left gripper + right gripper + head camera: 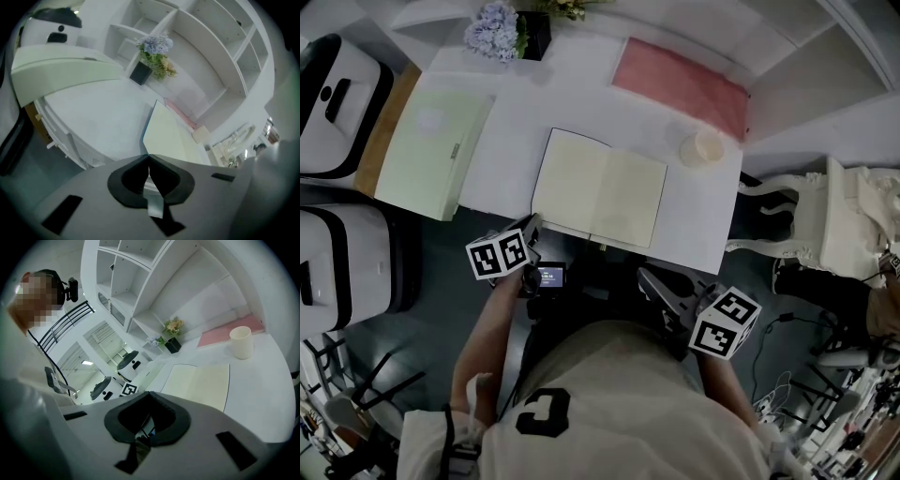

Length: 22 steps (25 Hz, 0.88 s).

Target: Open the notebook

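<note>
The notebook (600, 190) lies open and flat on the white table (703, 225), showing two blank cream pages. It also appears in the left gripper view (171, 138) and the right gripper view (199, 385). My left gripper (532, 225) hovers just off the table's near edge by the notebook's near left corner, its jaws shut on nothing (148, 156). My right gripper (645, 276) is held lower, in front of the table near the person's body, and is likewise shut and empty (149, 393). Neither gripper touches the notebook.
A pale green closed folder (431, 150) lies left of the notebook. A cream cup (703, 147) and a pink mat (680, 86) sit at the right back. A flower pot (502, 30) stands at the rear. A white chair (806, 211) is at the right, and white machines (337, 103) are at the left.
</note>
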{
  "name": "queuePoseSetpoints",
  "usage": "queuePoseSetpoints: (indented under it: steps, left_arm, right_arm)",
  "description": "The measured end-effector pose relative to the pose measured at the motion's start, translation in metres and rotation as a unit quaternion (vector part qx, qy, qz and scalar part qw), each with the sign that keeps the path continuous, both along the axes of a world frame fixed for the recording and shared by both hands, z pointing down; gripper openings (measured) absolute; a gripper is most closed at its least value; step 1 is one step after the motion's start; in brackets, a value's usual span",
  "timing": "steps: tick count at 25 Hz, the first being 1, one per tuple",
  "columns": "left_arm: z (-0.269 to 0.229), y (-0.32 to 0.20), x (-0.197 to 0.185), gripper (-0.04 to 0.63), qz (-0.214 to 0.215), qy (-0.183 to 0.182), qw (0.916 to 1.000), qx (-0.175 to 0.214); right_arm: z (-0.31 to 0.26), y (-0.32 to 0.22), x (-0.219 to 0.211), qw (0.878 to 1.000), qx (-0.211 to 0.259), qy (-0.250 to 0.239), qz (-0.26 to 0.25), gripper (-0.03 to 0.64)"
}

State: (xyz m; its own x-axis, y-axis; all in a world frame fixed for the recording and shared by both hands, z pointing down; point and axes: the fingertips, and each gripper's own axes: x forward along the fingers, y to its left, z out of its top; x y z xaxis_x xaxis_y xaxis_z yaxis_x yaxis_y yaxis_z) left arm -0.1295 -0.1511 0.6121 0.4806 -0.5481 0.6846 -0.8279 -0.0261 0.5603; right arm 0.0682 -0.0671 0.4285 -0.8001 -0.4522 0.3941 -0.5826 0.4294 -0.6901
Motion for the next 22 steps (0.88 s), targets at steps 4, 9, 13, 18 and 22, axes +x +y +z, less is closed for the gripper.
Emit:
queuePoseSetpoints:
  steps: [4,9,13,18,22]
  left_arm:
    - [-0.001,0.000,-0.001,0.018,-0.045,0.079,0.9956,-0.023]
    - [-0.001,0.001,-0.003,0.018,-0.088,0.186,0.9773,-0.051]
    - [-0.001,0.002,-0.002,0.017,-0.097,0.241,0.9638,-0.059]
    - [-0.006,0.001,-0.002,0.017,-0.101,0.339,0.9340,-0.050]
    - [-0.014,0.002,0.001,0.017,-0.109,0.416,0.9017,-0.040]
  right_arm:
    - [0.000,-0.001,-0.004,1.000,0.000,0.002,-0.004,0.023]
    - [-0.001,-0.001,-0.012,1.000,0.001,0.003,-0.008,0.023]
    - [0.000,-0.001,-0.018,1.000,0.001,0.003,-0.009,0.023]
    - [-0.001,-0.001,-0.025,1.000,0.005,0.005,-0.011,0.023]
    - [-0.001,0.000,-0.026,1.000,0.005,0.006,-0.007,0.023]
